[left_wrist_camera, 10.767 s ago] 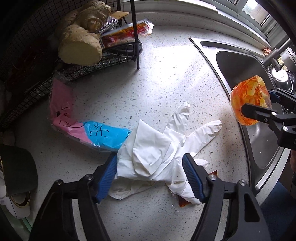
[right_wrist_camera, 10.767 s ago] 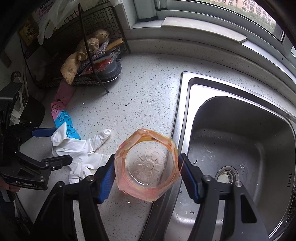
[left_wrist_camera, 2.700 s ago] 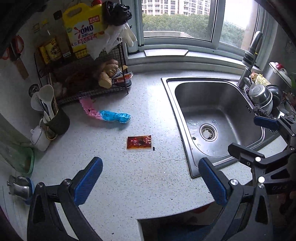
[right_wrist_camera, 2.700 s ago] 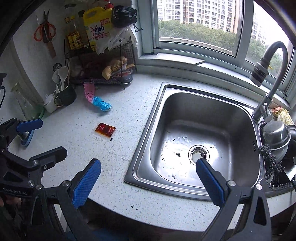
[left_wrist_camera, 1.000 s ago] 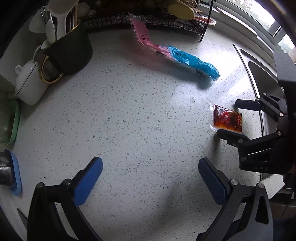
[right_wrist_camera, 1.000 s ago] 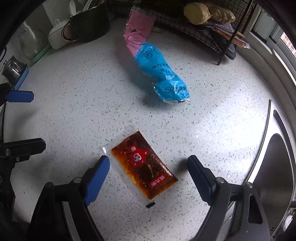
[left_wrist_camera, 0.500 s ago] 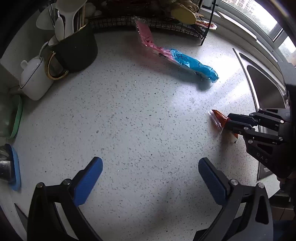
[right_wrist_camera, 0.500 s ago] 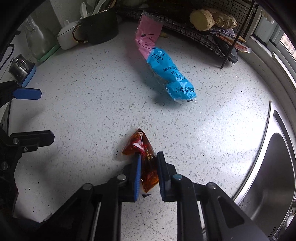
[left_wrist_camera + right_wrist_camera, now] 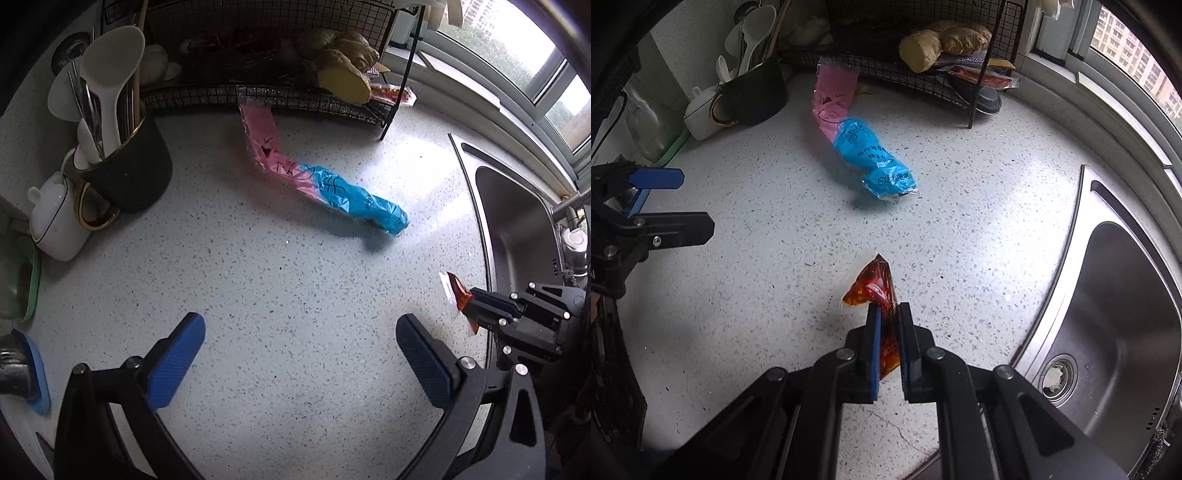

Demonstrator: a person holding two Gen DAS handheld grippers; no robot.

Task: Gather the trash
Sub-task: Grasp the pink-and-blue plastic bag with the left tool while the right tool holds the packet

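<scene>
Speckled white desk (image 9: 979,192) beside a steel sink (image 9: 1126,317), under a window. Red sauce packet (image 9: 877,286) pinched upright in the right hand-held gripper (image 9: 886,325), clear of the desk, with its crumpled top poking out beyond the blue pads; jaws just closed on it, nearly together with the packet squeezed between them. Same packet (image 9: 458,293) seen edge-on from the left wrist camera, close to the sink's rim. Pink-and-blue plastic wrapper (image 9: 857,140) lying flat on the desk farther from the packet, blue end toward it, pink end reaching under the black wire rack (image 9: 923,74). Ginger root (image 9: 938,42) on the rack's lower shelf. Black utensil holder (image 9: 122,170) with white spoons left of the wrapper, a white teapot-shaped pot (image 9: 55,218) touching or just beside it. Left hand-held gripper (image 9: 299,362) spread wide above bare desk, nothing between its blue pads, well to the left of the packet.
</scene>
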